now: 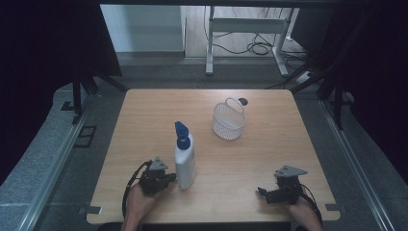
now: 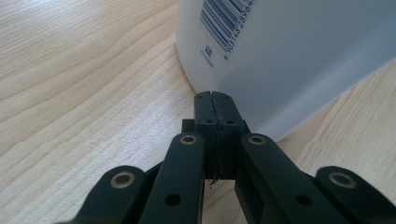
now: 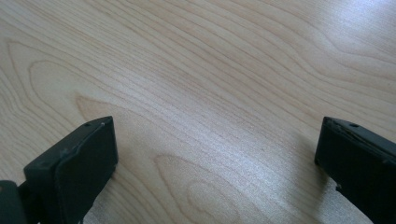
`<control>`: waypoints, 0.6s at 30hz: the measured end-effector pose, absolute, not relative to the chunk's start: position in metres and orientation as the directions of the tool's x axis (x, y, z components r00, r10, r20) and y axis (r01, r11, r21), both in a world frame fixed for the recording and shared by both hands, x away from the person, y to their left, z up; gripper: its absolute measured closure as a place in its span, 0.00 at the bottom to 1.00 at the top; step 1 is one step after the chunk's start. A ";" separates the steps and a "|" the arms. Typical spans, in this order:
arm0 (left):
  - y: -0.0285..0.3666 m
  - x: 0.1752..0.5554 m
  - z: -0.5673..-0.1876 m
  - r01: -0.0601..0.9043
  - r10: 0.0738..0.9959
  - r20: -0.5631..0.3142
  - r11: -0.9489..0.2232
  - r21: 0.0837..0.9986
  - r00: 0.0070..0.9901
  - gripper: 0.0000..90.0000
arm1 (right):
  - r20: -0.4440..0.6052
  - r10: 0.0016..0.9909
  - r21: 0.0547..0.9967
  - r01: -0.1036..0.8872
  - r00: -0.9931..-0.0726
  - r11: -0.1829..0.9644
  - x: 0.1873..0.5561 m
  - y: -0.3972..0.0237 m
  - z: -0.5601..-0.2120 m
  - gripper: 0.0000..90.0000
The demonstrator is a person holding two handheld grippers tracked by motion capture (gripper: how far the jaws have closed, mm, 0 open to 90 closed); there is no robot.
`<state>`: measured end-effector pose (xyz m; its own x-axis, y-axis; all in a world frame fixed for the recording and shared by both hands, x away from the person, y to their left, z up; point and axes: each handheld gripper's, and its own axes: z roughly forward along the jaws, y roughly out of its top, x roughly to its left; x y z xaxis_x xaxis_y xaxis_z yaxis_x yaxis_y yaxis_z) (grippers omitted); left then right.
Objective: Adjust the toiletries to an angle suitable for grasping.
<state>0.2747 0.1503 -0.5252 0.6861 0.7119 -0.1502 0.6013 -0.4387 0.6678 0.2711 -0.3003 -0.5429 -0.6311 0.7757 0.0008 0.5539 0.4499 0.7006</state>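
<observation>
A white pump bottle [image 1: 185,161] with a blue pump head stands upright near the table's front left. My left gripper [image 1: 163,179] rests on the table just left of its base, shut with nothing between the jaws. In the left gripper view the closed jaws of my left gripper [image 2: 212,95] point at the bottle's white lower wall [image 2: 289,60], almost touching it. A white mesh basket [image 1: 229,119] stands at the back centre-right. My right gripper [image 1: 269,194] lies at the front right, open; in its own view my right gripper [image 3: 215,140] has wide-apart jaws over bare wood.
The wooden table [image 1: 269,149] has bare room between the two grippers and around the basket. A small dark hole [image 1: 243,101] sits at the table's far edge behind the basket. Beyond the table are a white desk frame [image 1: 245,29] and cables on the floor.
</observation>
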 end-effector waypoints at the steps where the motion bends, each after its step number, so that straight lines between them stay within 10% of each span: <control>1: 0.150 0.274 -0.525 0.599 0.709 -0.147 -0.444 0.666 0.689 0.99 | 0.001 0.776 0.700 0.554 -0.631 0.450 0.271 -0.300 -0.543 0.00; 18: 0.137 0.264 -0.523 0.578 0.686 -0.125 -0.485 0.656 0.717 0.99 | 0.001 0.776 0.701 0.554 -0.631 0.450 0.271 -0.300 -0.543 0.00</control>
